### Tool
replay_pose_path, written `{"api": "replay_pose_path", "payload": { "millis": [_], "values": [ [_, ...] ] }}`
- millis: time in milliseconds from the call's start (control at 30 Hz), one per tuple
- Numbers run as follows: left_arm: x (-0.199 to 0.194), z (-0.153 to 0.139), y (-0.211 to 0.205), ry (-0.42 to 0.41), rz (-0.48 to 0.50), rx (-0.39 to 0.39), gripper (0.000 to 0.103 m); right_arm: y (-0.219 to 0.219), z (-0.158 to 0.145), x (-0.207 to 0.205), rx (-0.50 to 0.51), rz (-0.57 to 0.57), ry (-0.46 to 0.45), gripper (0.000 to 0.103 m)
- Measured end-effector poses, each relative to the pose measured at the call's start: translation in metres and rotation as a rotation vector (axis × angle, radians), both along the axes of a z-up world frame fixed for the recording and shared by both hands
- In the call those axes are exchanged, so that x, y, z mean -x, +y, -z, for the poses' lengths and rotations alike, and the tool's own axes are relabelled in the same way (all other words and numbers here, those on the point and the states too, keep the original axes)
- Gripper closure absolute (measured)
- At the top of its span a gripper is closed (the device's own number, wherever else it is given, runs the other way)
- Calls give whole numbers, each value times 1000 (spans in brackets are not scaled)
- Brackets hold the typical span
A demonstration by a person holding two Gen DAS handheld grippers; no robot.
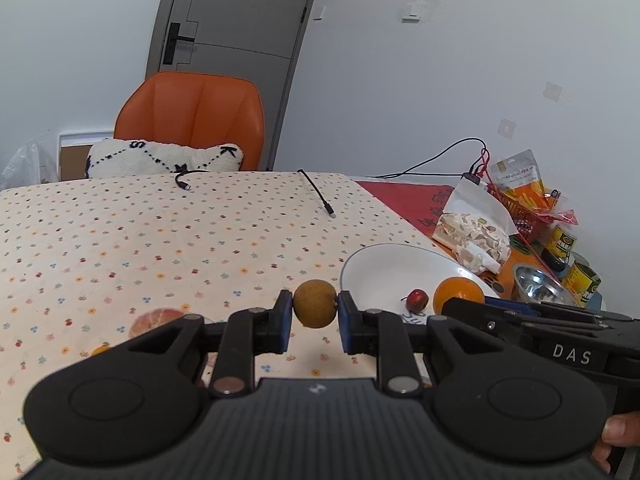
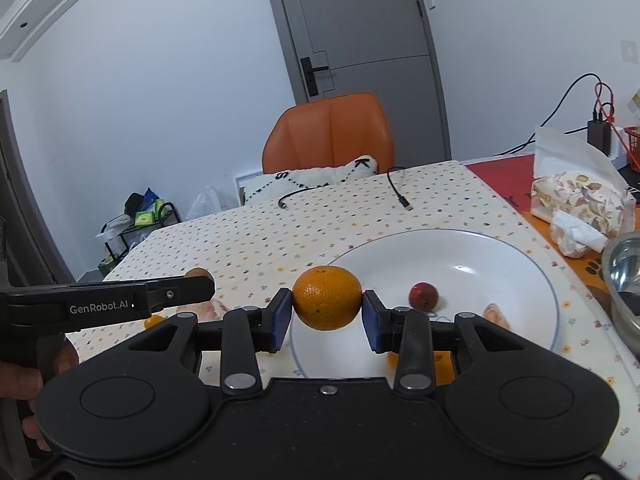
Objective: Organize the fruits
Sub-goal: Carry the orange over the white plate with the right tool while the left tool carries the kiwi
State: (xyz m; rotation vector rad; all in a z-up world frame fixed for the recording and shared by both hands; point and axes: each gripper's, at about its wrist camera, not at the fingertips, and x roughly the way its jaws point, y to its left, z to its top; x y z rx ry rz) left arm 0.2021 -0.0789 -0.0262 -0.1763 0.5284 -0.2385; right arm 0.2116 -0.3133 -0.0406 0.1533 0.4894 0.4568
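So your left hand-held gripper (image 1: pixel 316 316) is pinching a small brownish-yellow fruit (image 1: pixel 315 303) above the dotted counter (image 1: pixel 160 232), just left of the white plate (image 1: pixel 384 268). Your right hand-held gripper (image 2: pixel 327 316) is clamped on an orange (image 2: pixel 327 298) over the plate's near rim, with a little red fruit (image 2: pixel 423 295) sitting inside.

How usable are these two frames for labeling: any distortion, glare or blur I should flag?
Left wrist view: strong fisheye bend, the door curves and the corners go dark; the brown fruit stays sharp. Right wrist view: same bowing; a small glare spot on the white plate; the orange is crisp, under soft, even light.
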Motion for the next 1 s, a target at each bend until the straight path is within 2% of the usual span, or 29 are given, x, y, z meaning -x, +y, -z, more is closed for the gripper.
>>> {"api": "replay_pose_path", "payload": {
  "millis": [500,1000],
  "values": [
    [-21,5,-32,17,57,-9,81,-30,1,-14,-2,79,13,67],
    [-45,20,-62,49,120,-16,81,-51,16,-36,6,136,61,67]
  ]
}}
